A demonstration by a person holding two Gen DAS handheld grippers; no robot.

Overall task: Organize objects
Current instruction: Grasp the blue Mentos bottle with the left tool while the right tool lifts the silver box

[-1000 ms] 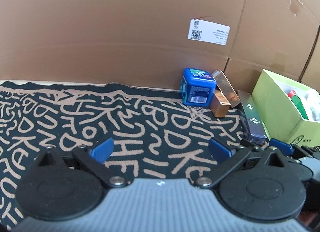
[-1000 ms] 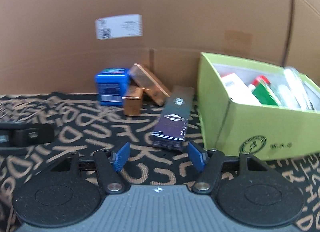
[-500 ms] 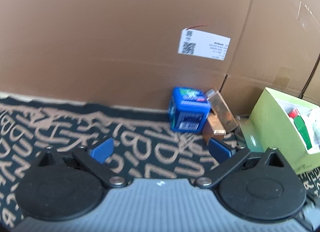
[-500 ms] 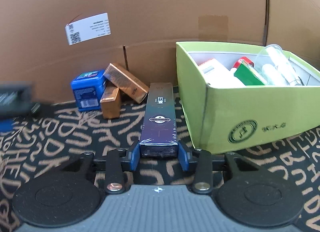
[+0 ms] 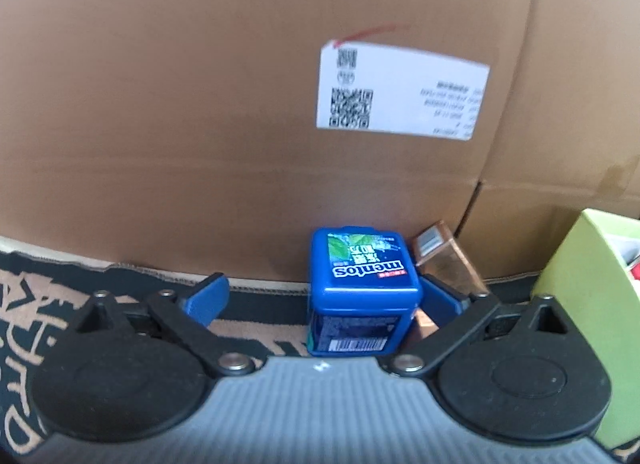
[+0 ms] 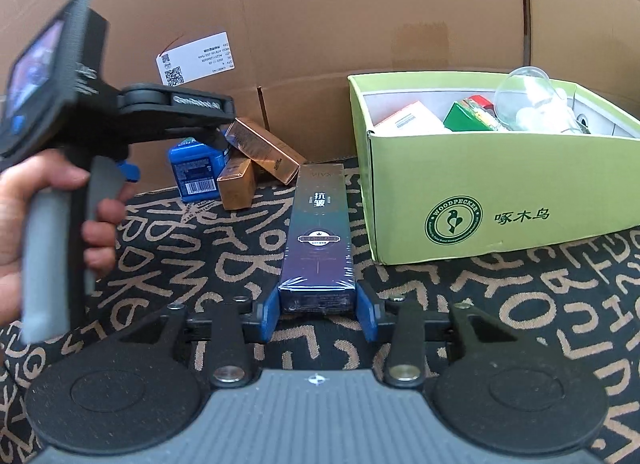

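- Cardboard wall (image 5: 200, 104) fills the upper part of both views; a white shipping label (image 5: 400, 92) with QR codes and small print too blurred to read sits upper right of centre in the left wrist view and upper left in the right wrist view.
- Black cloth with tan letter-like shapes (image 6: 500, 304) covers the counter; its far edge meets the cardboard just behind the blue tub, and open cloth spreads across the lower right of the right wrist view.
- Green carton (image 6: 480, 200) at the right of the right wrist view bears a round "WOODPECKER" seal and three Chinese characters; inside are a white packet, a green-and-red packet and a clear plastic piece.
- Left claw (image 5: 322, 300) is spread wide. The blue "mentos" tub (image 5: 362, 292) stands between its fingers, close against the right-hand pad, with a clear gap to the left-hand pad. In the right wrist view a hand (image 6: 48, 216) holds this tool at the left edge.
- Right claw (image 6: 318, 314) is closed narrow, its blue pads (image 6: 270, 314) pressed on the near end of the long dark purple box (image 6: 318, 232), which lies lengthwise toward the wall just beside the green carton and carries Chinese characters plus a small emblem.
- Two copper boxes (image 6: 256, 160) lie just right of the tub, one leaning across the other.
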